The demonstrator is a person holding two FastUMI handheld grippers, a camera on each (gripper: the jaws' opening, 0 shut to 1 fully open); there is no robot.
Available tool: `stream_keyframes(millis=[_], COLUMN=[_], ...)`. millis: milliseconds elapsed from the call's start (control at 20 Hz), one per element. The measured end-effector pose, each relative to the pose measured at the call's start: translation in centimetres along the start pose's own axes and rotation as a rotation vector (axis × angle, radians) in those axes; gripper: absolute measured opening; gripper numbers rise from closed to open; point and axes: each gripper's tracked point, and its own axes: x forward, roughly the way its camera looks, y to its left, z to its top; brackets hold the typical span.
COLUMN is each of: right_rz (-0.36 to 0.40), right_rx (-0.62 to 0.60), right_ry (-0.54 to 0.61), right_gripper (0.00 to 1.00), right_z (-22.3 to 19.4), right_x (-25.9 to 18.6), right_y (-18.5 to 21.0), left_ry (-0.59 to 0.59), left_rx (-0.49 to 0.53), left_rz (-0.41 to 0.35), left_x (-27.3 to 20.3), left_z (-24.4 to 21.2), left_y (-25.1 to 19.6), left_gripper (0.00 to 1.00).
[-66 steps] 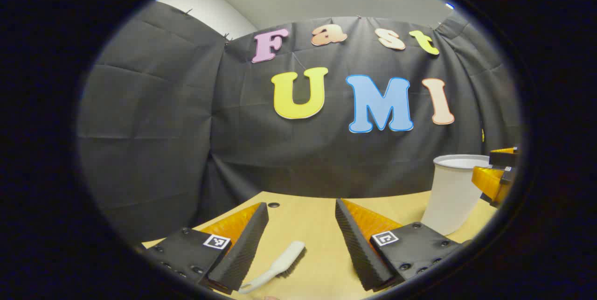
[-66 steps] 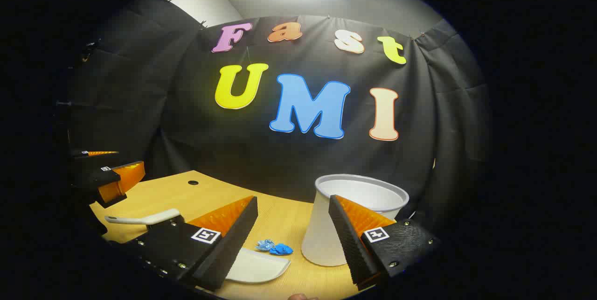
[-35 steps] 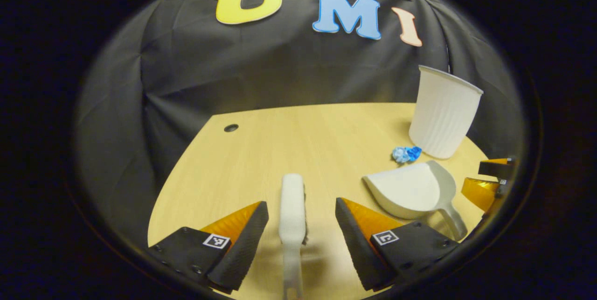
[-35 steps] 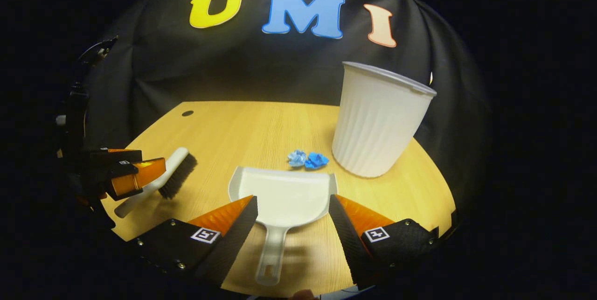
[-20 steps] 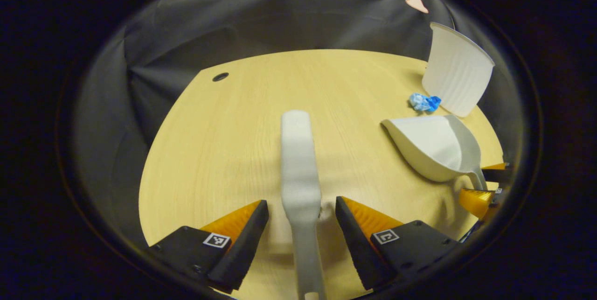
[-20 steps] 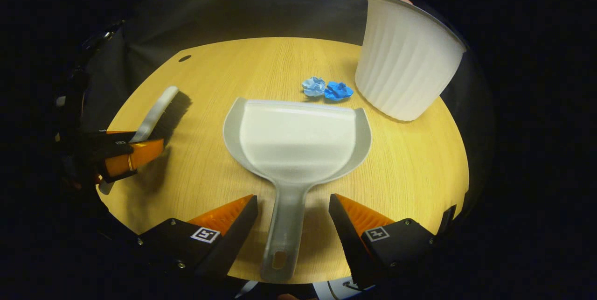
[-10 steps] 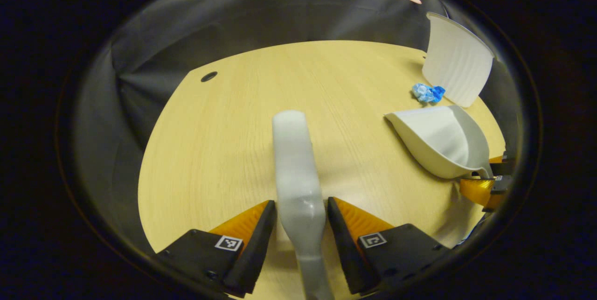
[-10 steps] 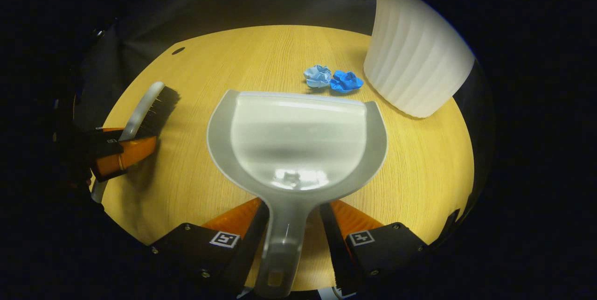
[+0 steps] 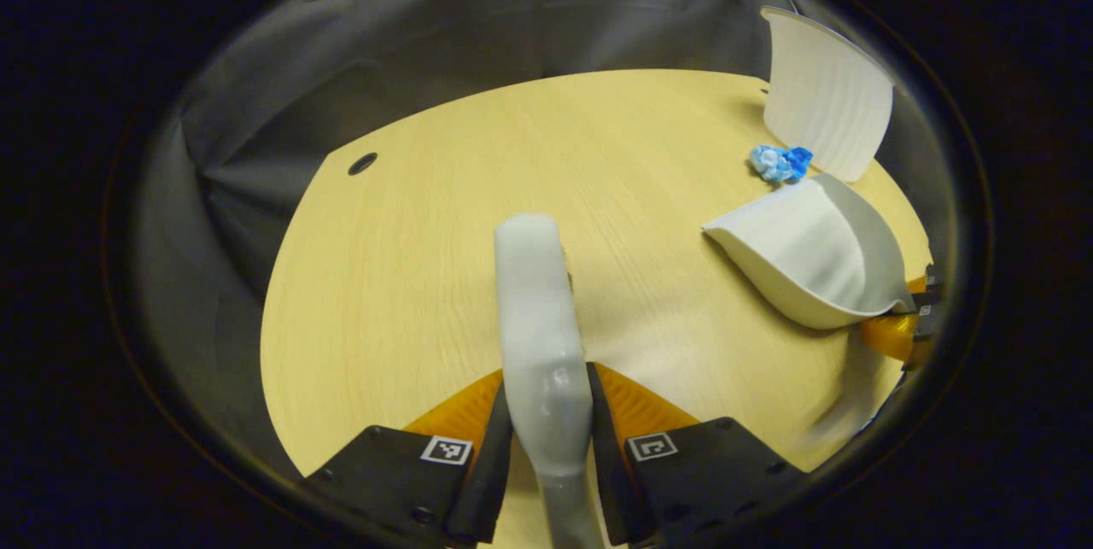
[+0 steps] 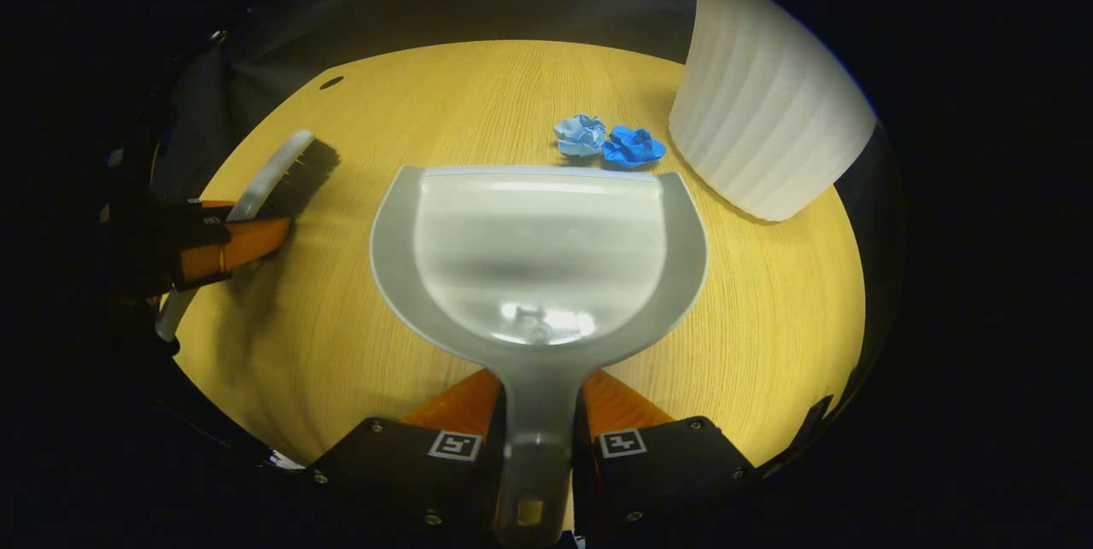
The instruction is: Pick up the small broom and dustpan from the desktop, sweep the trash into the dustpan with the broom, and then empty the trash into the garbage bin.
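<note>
The left gripper (image 9: 546, 468) is pinching the broom (image 9: 540, 335), the right gripper (image 10: 538, 438) the dustpan (image 10: 538, 263); lifting both level looks wisest.

One broom (image 9: 534, 293), one dustpan (image 10: 538, 250), two paper scraps (image 10: 608, 141), one bin (image 10: 760, 105)

i'm looking at a staged recording booth here, not a lived-in room. black cloth wall (image 9: 282, 96) hangs creased across the top of the left gripper view and curves round behind the desk. the pale wood desktop (image 9: 410, 276) fills the middle, with a round cable hole (image 9: 362, 163) at upper left, office-desk style. at upper right of the right gripper view stands a white ribbed bin (image 10: 760, 122), set right on the desktop, the only furnishing i can make out.
</note>
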Motion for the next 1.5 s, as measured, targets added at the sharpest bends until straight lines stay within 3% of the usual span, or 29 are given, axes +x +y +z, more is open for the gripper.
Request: stream_keyframes(millis=[300,600,650,700,750,800,950,1100,1150,1350,1400,1500], right_rz=[0.019,0.055,0.059,0.059,0.065,0.079,0.104,0.134,0.141,0.147,0.149,0.156], right_rx=[-0.052,-0.109,-0.119,-0.128,-0.134,-0.142,-0.199,-0.206,-0.207,-0.226,-0.225,-0.219], right_ry=[0.003,0.002,0.003,0.009,0.010,0.014,0.012,0.020,0.020,0.022,0.023,0.017], right_gripper=[0.33,0.33,0.33,0.33,0.33,0.33,0.33,0.33,0.33,0.33,0.33,0.33], right_z=[-1.0,-1.4,-1.5,-1.6,-1.7,-1.9,-2.2,-2.4,-2.4,-2.2,-2.2,-2.1], right_x=[-2.3,-2.2,-2.2,-2.0,-2.0,-2.2,-2.3,-2.4,-2.4,-2.2,-2.2,-2.1], right_y=[-1.9,-5.4,-6.0,-6.9,-7.6,-8.0,-9.0,-9.2,-9.3,-9.5,-9.5,-9.5], left_ry=[-0.015,-0.046,-0.047,-0.047,-0.049,-0.051,-0.050,-0.043,-0.044,-0.048,-0.051,-0.054], left_rx=[0.078,0.148,0.159,0.172,0.182,0.191,0.207,0.229,0.246,0.338,0.370,0.430], left_rz=[-0.047,-0.096,-0.103,-0.110,-0.116,-0.122,-0.136,-0.161,-0.170,-0.230,-0.248,-0.296], left_x=[1.7,3.8,4.2,4.6,5.0,5.3,5.9,7.1,7.4,8.8,9.0,9.2], left_z=[3.1,7.2,7.7,8.3,8.8,9.5,11.1,12.5,13.1,15.2,15.8,16.4], left_y=[-3.1,-7.6,-8.3,-9.0,-9.5,-10.0,-11.1,-12.5,-12.9,-15.4,-16.2,-18.0], left_gripper=[0.55,0.52,0.55,0.49,0.54,0.49,0.55,0.48,0.52,0.48,0.54,0.48])
